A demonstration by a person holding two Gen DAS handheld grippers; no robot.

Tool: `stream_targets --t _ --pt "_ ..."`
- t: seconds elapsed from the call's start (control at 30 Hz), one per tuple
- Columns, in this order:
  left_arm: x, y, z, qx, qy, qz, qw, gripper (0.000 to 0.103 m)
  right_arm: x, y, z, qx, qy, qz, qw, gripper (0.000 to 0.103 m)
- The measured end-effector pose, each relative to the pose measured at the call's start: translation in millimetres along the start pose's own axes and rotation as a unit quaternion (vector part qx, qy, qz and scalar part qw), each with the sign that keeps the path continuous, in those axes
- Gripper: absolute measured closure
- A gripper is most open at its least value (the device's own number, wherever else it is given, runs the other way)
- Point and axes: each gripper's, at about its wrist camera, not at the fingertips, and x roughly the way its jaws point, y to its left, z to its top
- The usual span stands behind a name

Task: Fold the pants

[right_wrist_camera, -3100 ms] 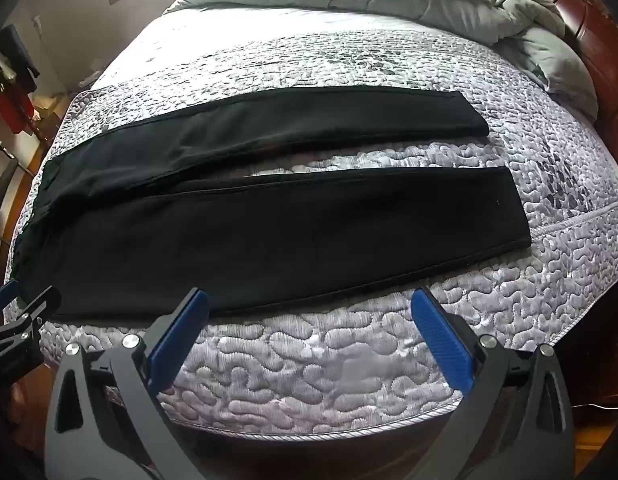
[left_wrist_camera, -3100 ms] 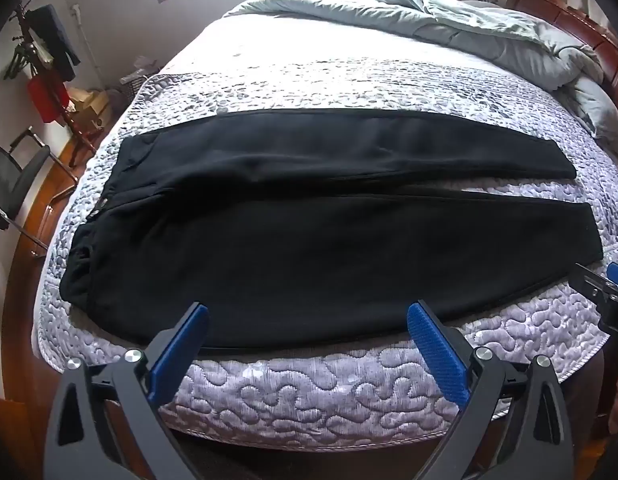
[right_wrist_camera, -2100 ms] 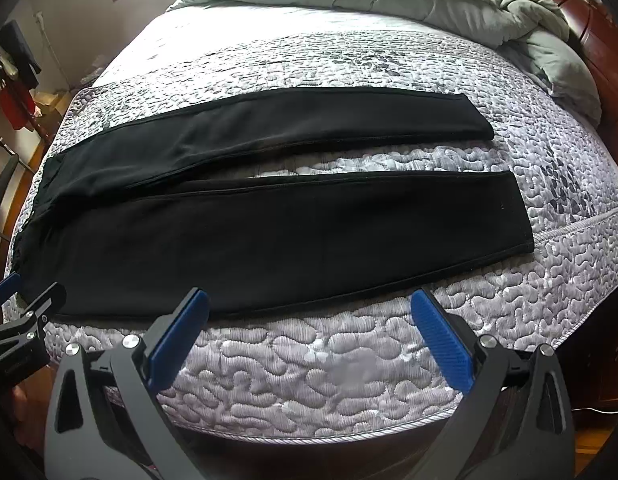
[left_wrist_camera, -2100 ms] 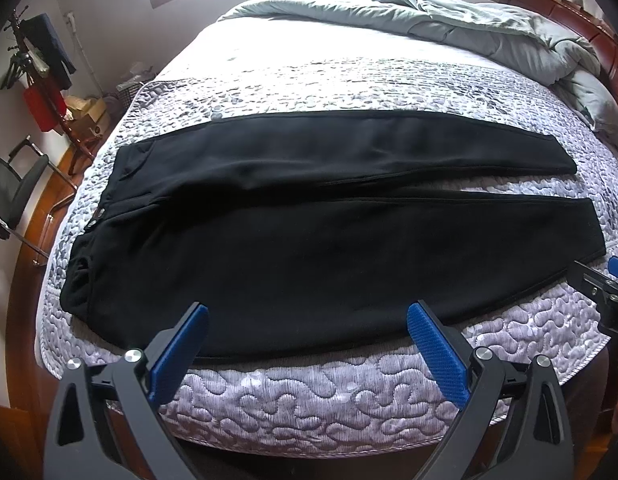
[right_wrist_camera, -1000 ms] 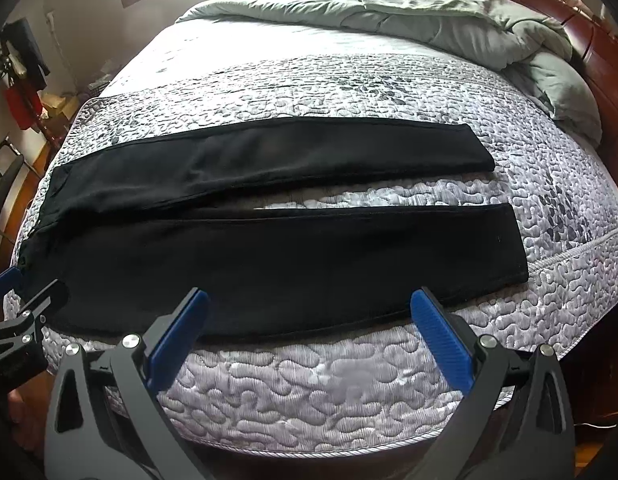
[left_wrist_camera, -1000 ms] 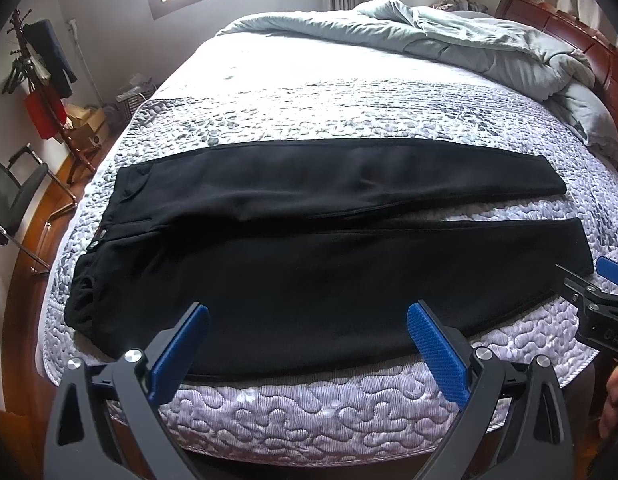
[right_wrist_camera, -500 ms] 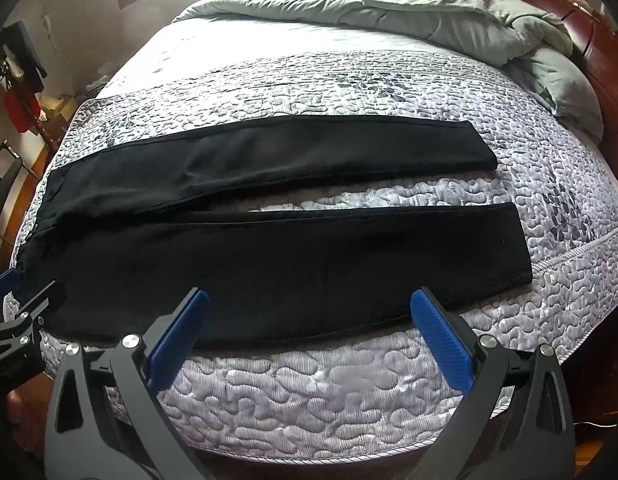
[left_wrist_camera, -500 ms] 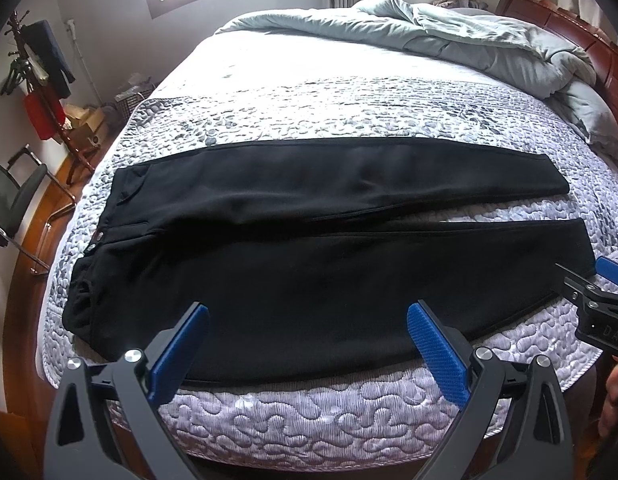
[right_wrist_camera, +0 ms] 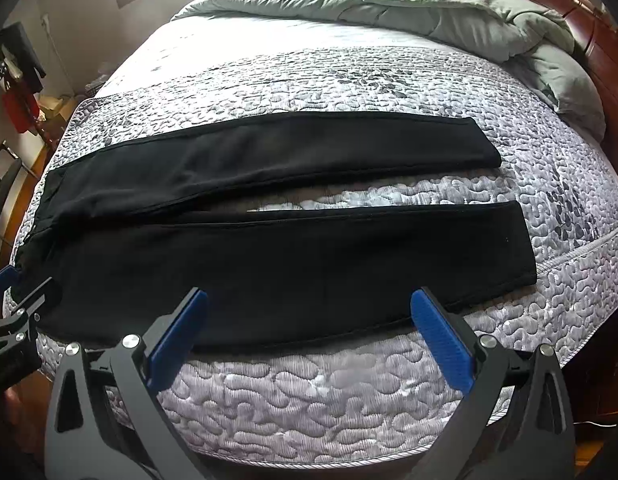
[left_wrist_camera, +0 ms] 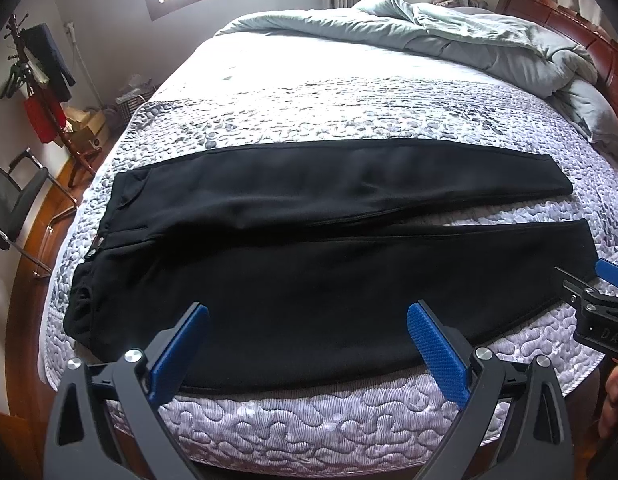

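Two wide-open grippers, left gripper [left_wrist_camera: 307,346] and right gripper [right_wrist_camera: 309,330], hang just before the soft, floppy pants [left_wrist_camera: 309,264]; pinch the near edge.

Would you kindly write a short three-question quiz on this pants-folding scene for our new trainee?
1. True or false: the black pants lie flat on the quilted bed with the two legs apart at the cuffs.
2. Which end of the pants lies nearer the left gripper: A) waistband, B) cuffs?
3. Fill in: both the left gripper and the right gripper are ____ and hold nothing.

Key: 1 true; 2 A; 3 open.
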Motion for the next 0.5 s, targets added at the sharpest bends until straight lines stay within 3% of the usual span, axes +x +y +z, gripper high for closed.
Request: stream_targets --t 0.23,0.33,0.5 --pt "5.3 -2.7 2.6 0.0 0.004 -0.001 1.0 0.004 4.9 -2.1 1.3 0.002 -0.002 0.005 1.0 0.003" --pt "15.3 0.0 9.6 -0.013 0.018 -0.022 0.9995 0.004 8.1 -11.7 11.4 -0.005 -0.01 0.015 1.0 0.003" --pt "46.4 -1.5 49.1 -0.024 0.026 -0.03 0.9989 0.004 41.1 -84.0 61.6 0.025 -0.006 -0.01 1.0 0.003"
